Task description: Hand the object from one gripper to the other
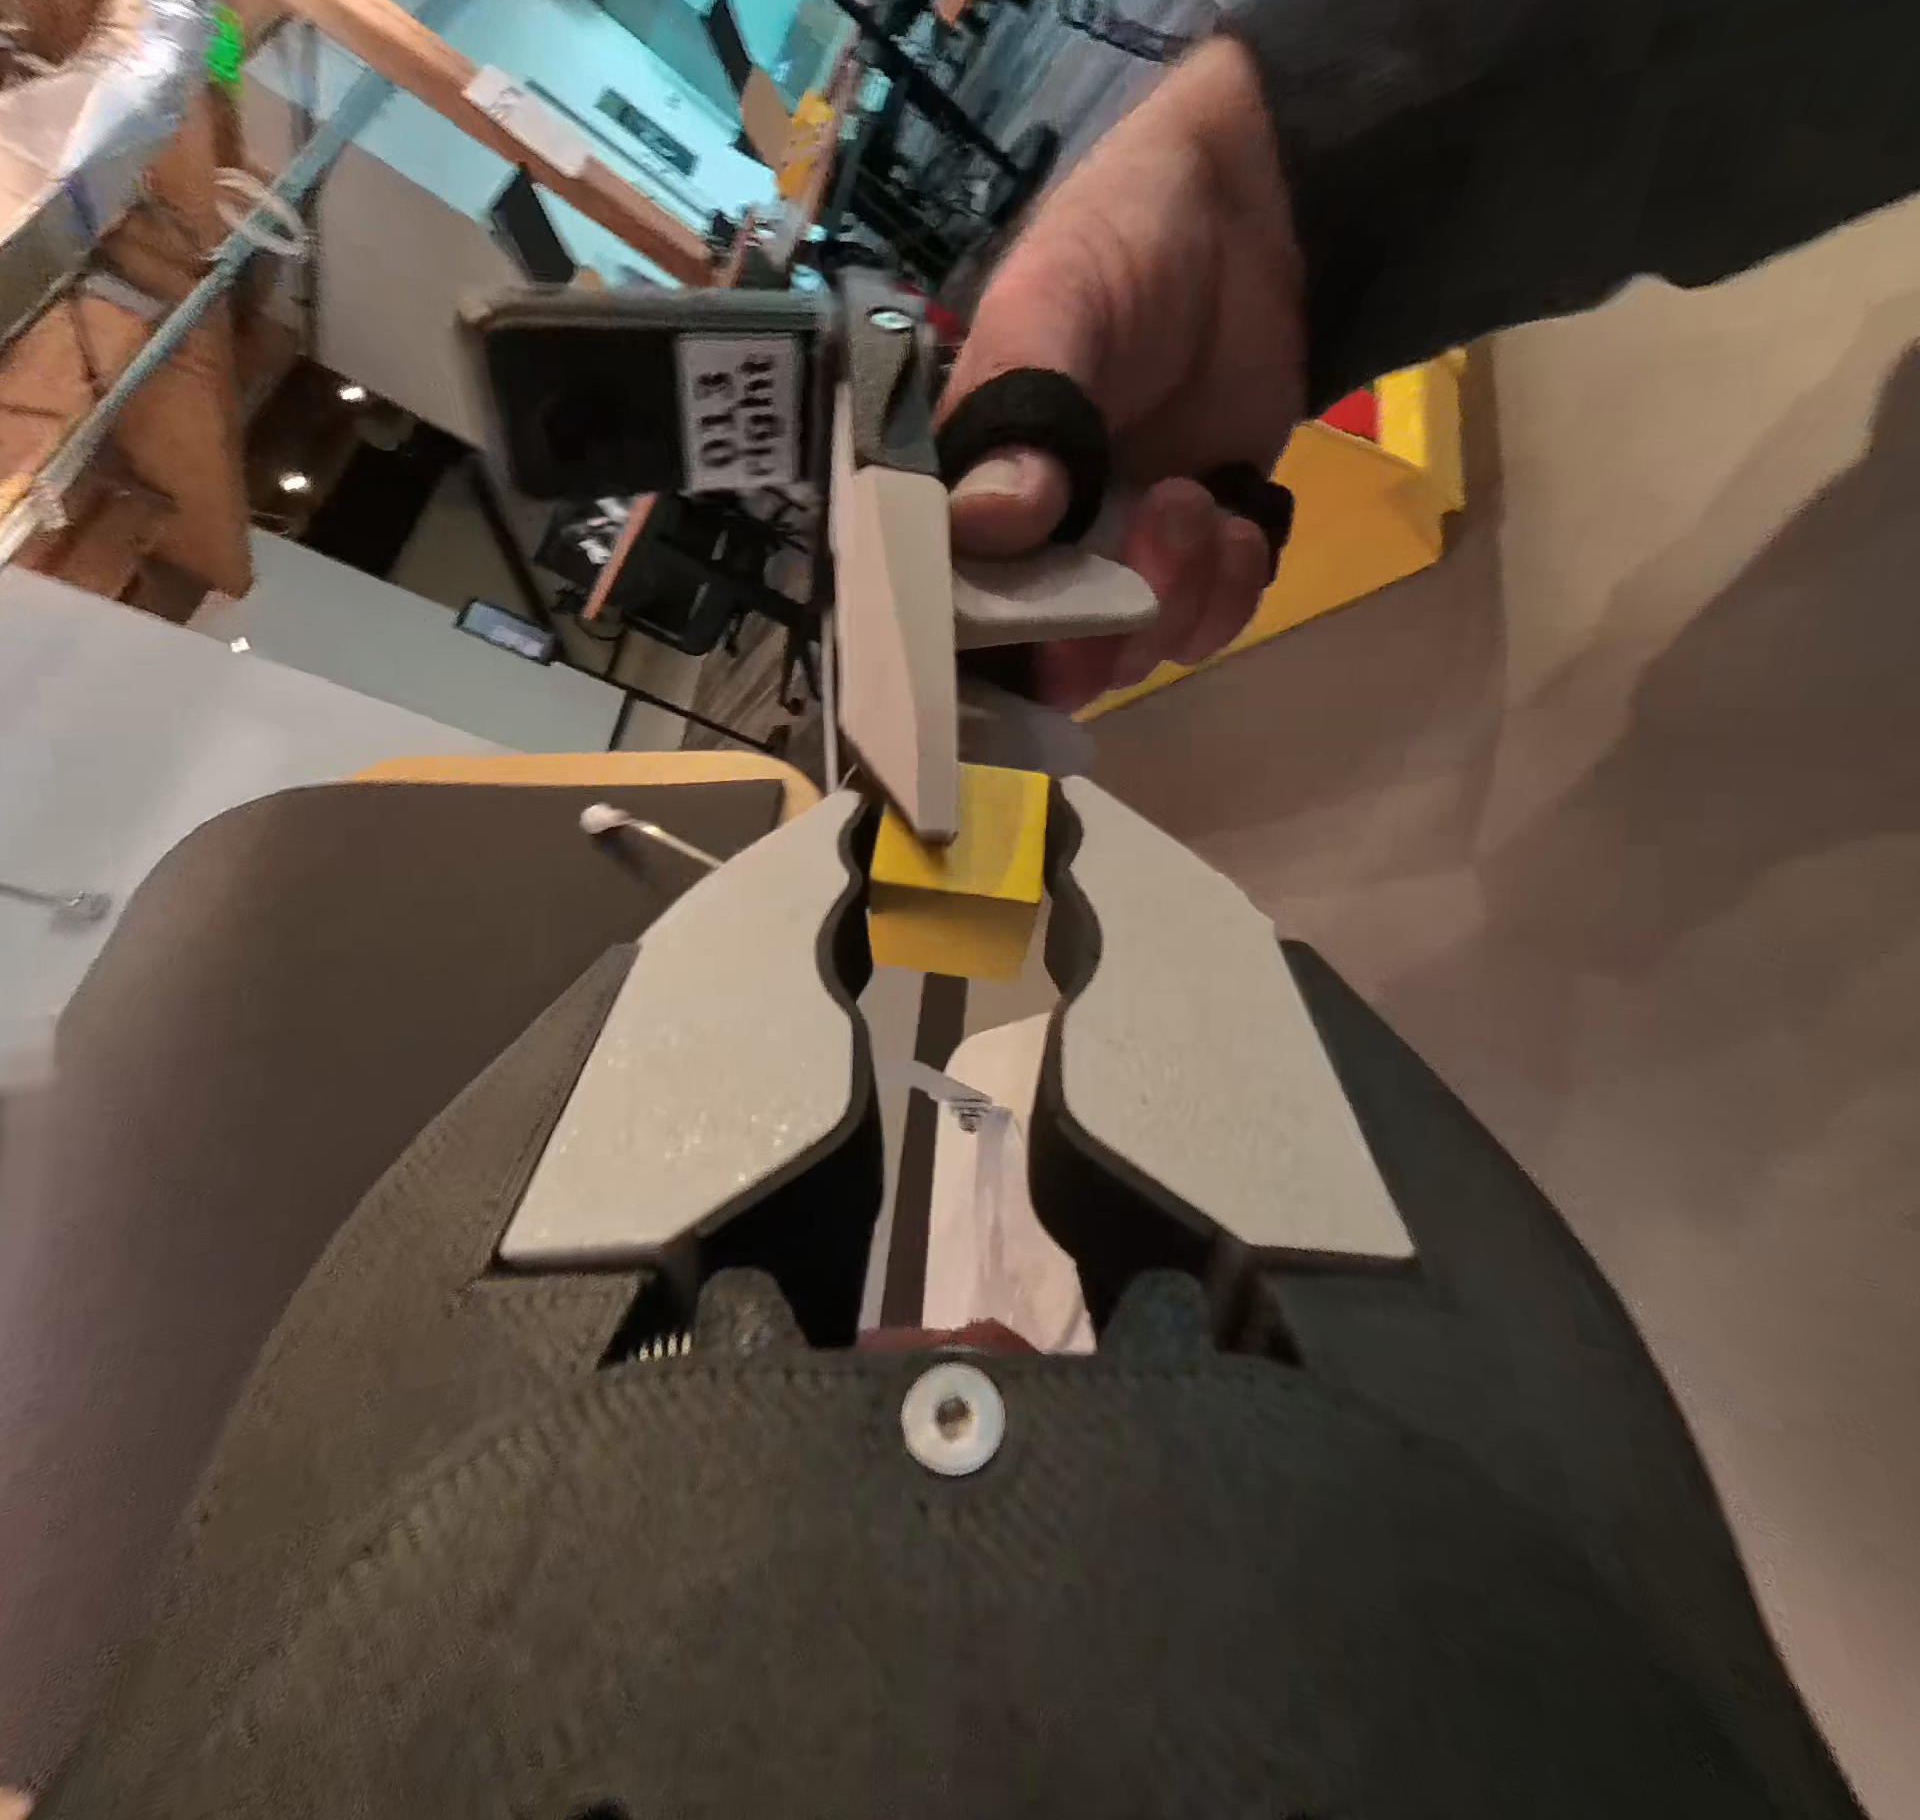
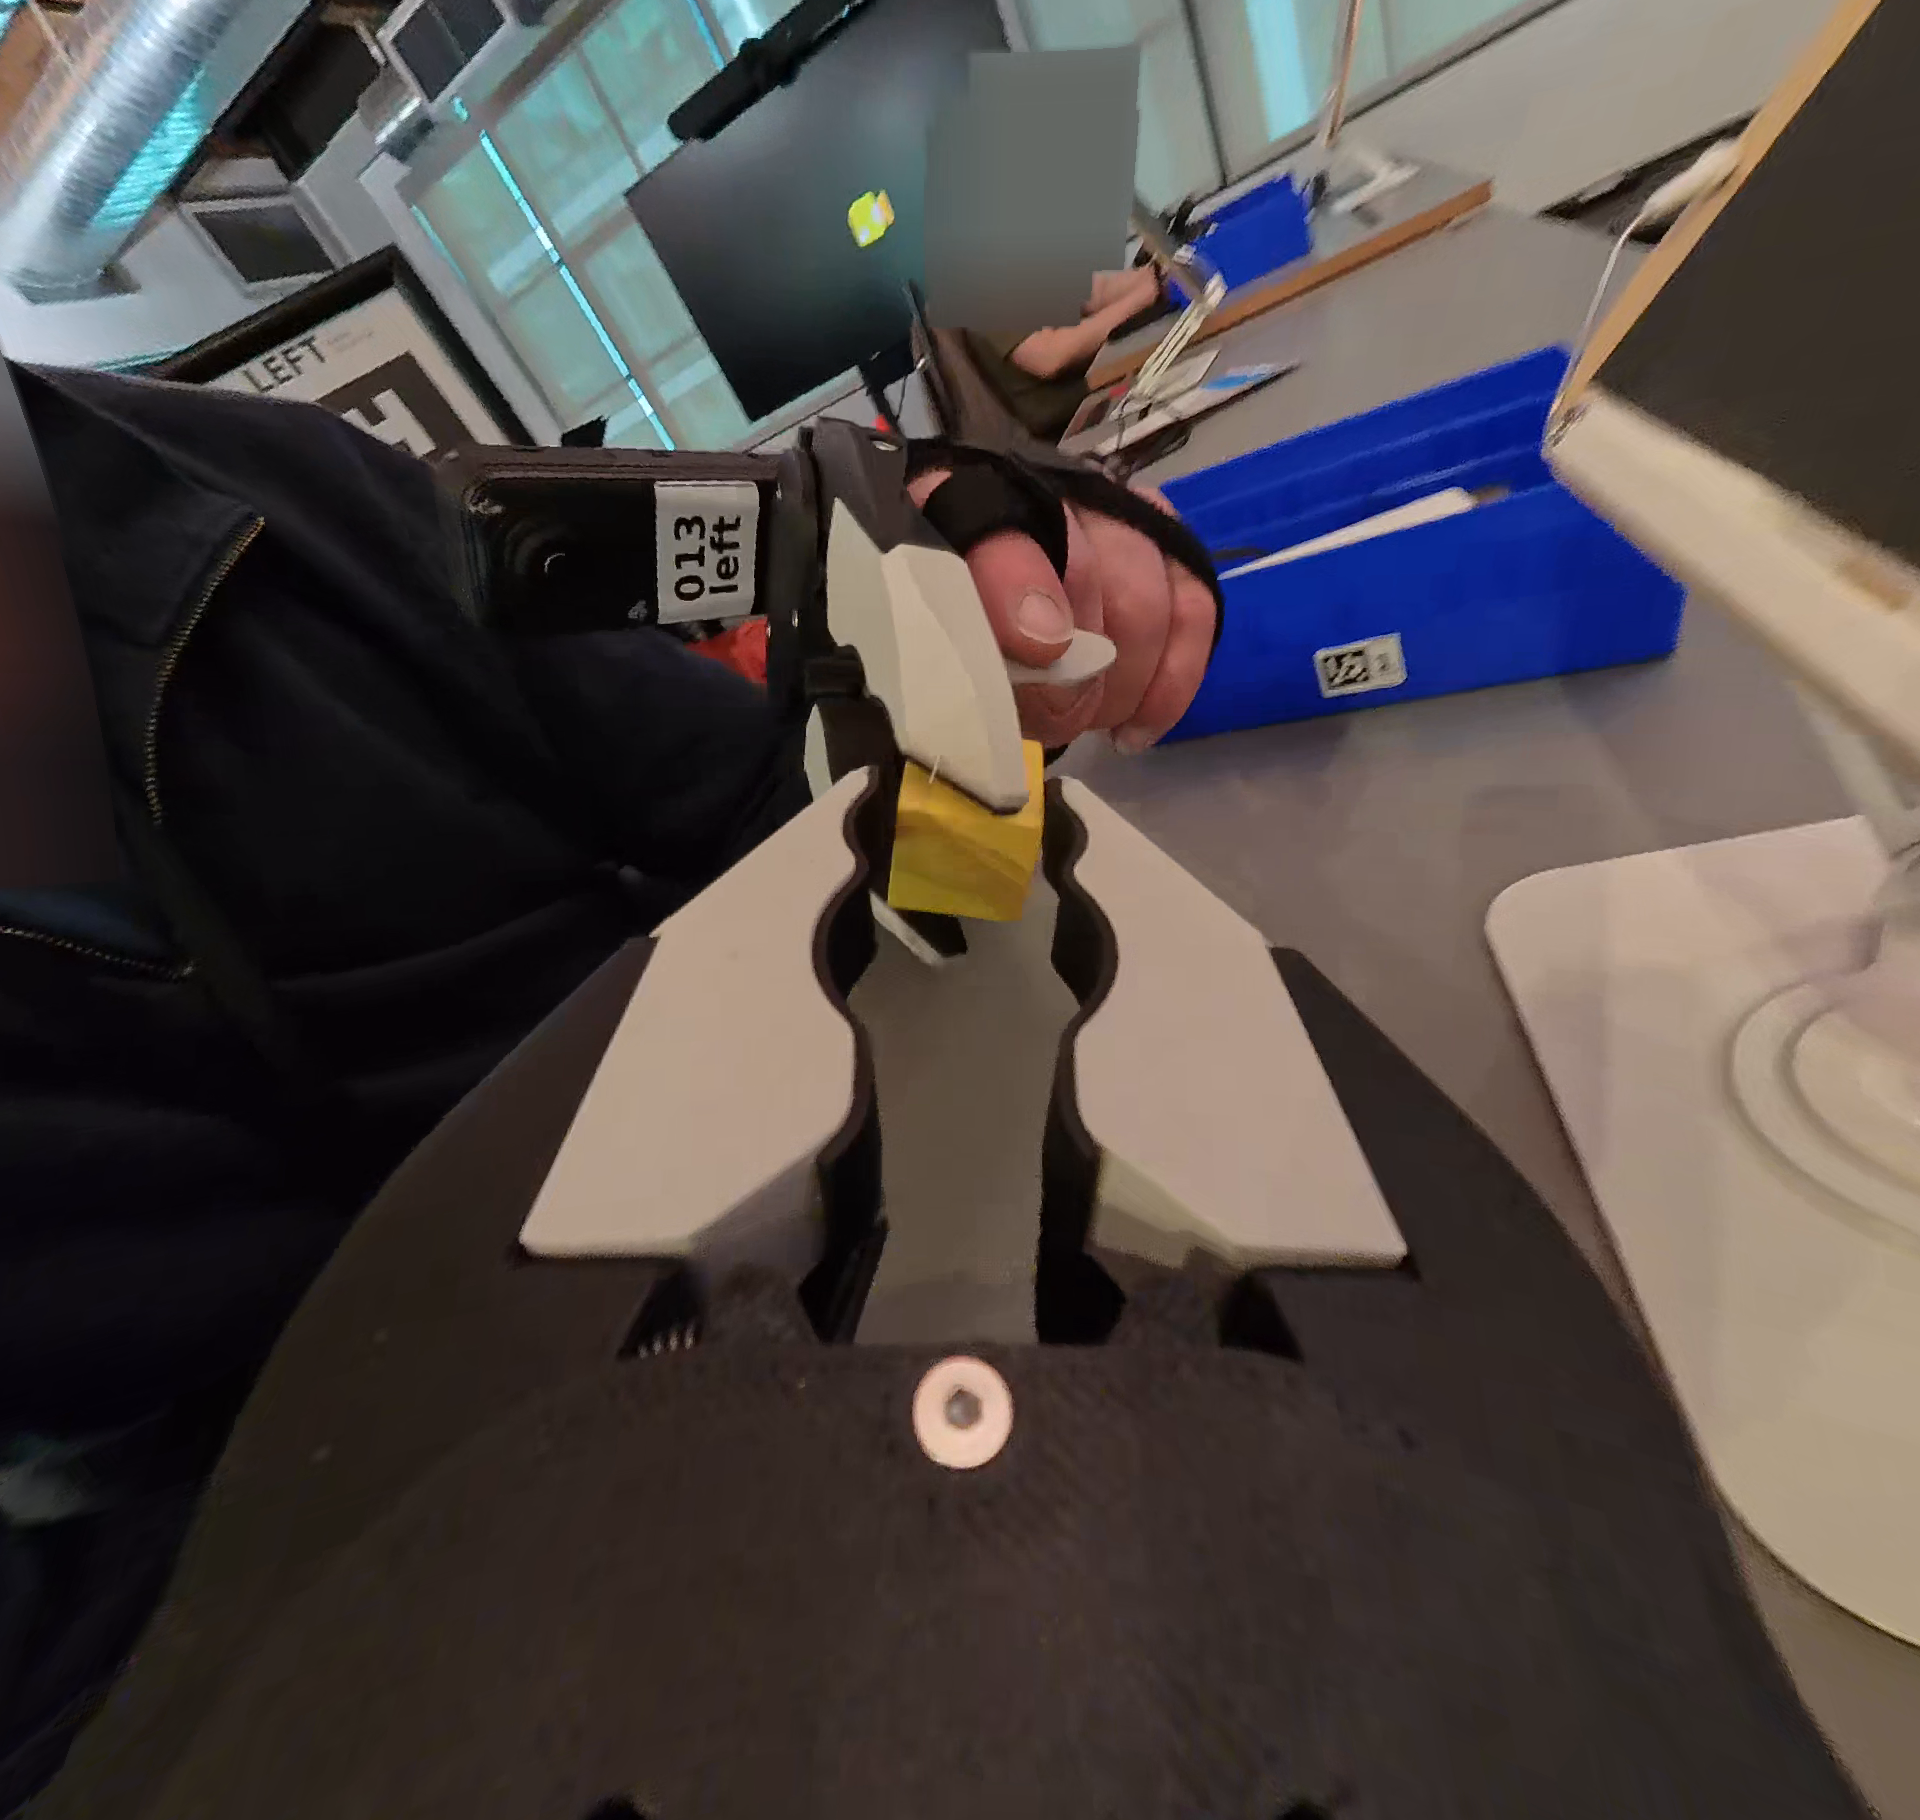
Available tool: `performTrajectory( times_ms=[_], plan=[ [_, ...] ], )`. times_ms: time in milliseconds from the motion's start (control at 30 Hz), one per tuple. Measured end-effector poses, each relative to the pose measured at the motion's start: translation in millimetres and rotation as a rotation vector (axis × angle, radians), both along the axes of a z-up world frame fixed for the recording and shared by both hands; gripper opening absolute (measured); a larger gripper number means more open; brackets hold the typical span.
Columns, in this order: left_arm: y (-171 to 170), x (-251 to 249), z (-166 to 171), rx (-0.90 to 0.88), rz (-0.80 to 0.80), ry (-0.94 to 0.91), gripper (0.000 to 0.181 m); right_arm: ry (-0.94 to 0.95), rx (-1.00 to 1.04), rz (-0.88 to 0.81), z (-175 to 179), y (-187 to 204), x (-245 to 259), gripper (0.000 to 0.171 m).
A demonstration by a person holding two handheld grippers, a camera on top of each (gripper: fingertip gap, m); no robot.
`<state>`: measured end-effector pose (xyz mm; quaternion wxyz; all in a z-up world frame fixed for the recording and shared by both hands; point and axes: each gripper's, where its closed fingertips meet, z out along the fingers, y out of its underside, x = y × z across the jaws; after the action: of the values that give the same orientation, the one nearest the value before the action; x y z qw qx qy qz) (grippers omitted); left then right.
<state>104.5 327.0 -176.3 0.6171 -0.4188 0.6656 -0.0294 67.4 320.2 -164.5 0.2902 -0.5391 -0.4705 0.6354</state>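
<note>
A yellow wooden block point(image 1: 956, 929) is held in the air between both grippers. In the left wrist view my left gripper point(image 1: 961, 820) has its fingers closed against the block's two sides. The right gripper's upper finger point(image 1: 894, 648) presses on the block's top, and its lower finger runs under the block. In the right wrist view the block point(image 2: 961, 866) sits between the pads of my right gripper point(image 2: 961, 820). The left gripper's upper finger point(image 2: 935, 669) lies across its top, and the other finger shows below. Both grippers look shut on the block, crossed at right angles.
A blue bin point(image 2: 1455, 565) stands on the grey table point(image 2: 1351, 835) behind the grippers. A white lamp base point(image 2: 1714, 1095) stands close on the right. A yellow bin point(image 1: 1351, 523) lies behind the person's hand point(image 1: 1143, 316). Less than 4 cm separates the two grippers' tips.
</note>
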Motion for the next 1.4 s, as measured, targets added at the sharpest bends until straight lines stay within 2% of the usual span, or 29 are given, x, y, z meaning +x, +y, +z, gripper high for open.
performTrajectory(
  times_ms=[67, 133, 200, 367, 533, 667, 767, 867, 967, 1067, 1267, 1400],
  plan=[
    [6, -4, 8, -0.025, 0.017, -0.072, 0.030, 0.031, 0.085, -0.086, 8, 11, 3, 0.042],
    [13, -8, 18, -0.057, 0.040, -0.159, 0.030, 0.047, 0.215, -0.187, 19, 21, 8, 0.047],
    [15, -11, 23, -0.188, 0.014, -0.246, 0.030, 0.043, 0.391, -0.273, 29, 24, 12, 0.051],
    [18, -20, 41, -0.664, -0.127, -0.514, 0.029, -0.005, 0.813, -0.401, 46, 18, 14, 0.049],
    [12, -26, 51, -1.346, -0.404, -0.685, 0.029, -0.215, 1.299, -0.472, 33, 18, 4, 0.053],
    [14, -19, 33, -1.528, -0.390, -0.654, 0.029, -0.344, 1.511, -0.494, 26, 21, -11, 0.061],
    [10, -13, 30, -1.594, -0.422, -0.645, 0.029, -0.381, 1.549, -0.492, 21, 23, -16, 0.063],
    [5, -12, 32, -1.596, -0.460, -0.634, 0.029, -0.373, 1.485, -0.471, 15, 24, -18, 0.062],
    [1, -13, 34, -1.582, -0.491, -0.628, 0.029, -0.354, 1.433, -0.421, 9, 20, -20, 0.044],
    [-1, -12, 32, -1.572, -0.502, -0.613, 0.029, -0.347, 1.408, -0.415, 10, 19, -19, 0.033],
    [-3, -11, 33, -1.605, -0.542, -0.631, 0.028, -0.353, 1.379, -0.425, 13, 20, -17, 0.032],
    [13, -23, 44, -1.494, -0.500, -0.747, 0.036, -0.327, 1.333, -0.498, 23, 27, -11, 0.032]
  ],
)
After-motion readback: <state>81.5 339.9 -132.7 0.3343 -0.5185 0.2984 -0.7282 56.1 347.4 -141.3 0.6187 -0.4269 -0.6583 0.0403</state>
